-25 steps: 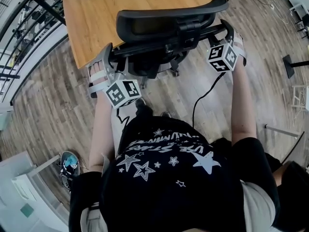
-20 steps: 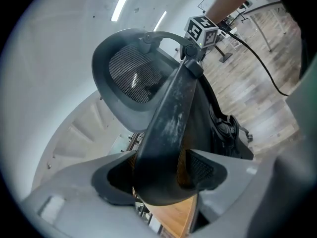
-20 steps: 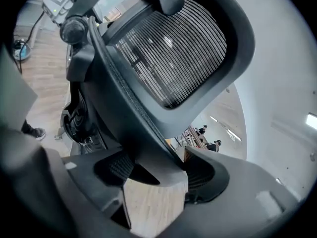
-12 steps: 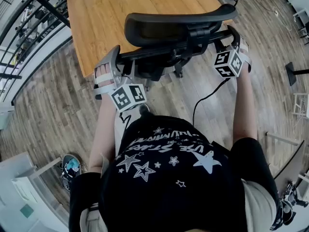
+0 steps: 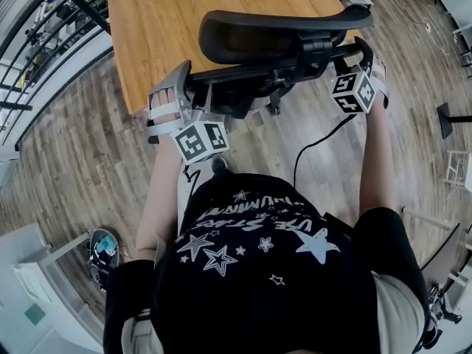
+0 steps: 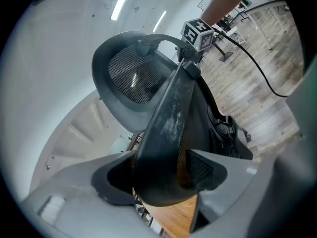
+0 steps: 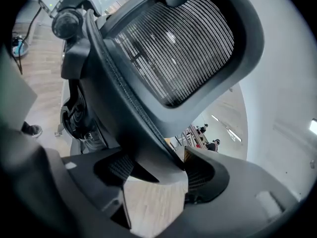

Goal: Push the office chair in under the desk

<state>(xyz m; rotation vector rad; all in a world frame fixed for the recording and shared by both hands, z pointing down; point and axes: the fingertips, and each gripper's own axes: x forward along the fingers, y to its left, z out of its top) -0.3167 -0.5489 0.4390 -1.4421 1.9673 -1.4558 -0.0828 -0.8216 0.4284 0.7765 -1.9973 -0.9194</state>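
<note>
The black office chair [image 5: 280, 35] stands at the edge of the wooden desk [image 5: 169, 21], its headrest over the desktop. My left gripper [image 5: 188, 87] is shut on the left rim of the backrest. My right gripper [image 5: 361, 56] is shut on the right rim. In the left gripper view the dark backrest rim [image 6: 168, 123] fills the gap between the jaws of the left gripper [image 6: 163, 177], with the mesh headrest [image 6: 129, 78] beyond. In the right gripper view the rim [image 7: 133, 128] passes between the pads of the right gripper [image 7: 158, 175], under the headrest [image 7: 173, 43]. The seat and wheels are hidden.
A black cable [image 5: 317, 142] trails over the plank floor behind the chair on the right. A metal railing [image 5: 44, 28] runs along the left. A floor stand's base [image 5: 453, 110] is at the right edge, and white furniture [image 5: 37, 286] at the lower left.
Both grippers and the chair have moved forward toward the desk. The headrest now reaches further over the desktop. The grips have not changed.
</note>
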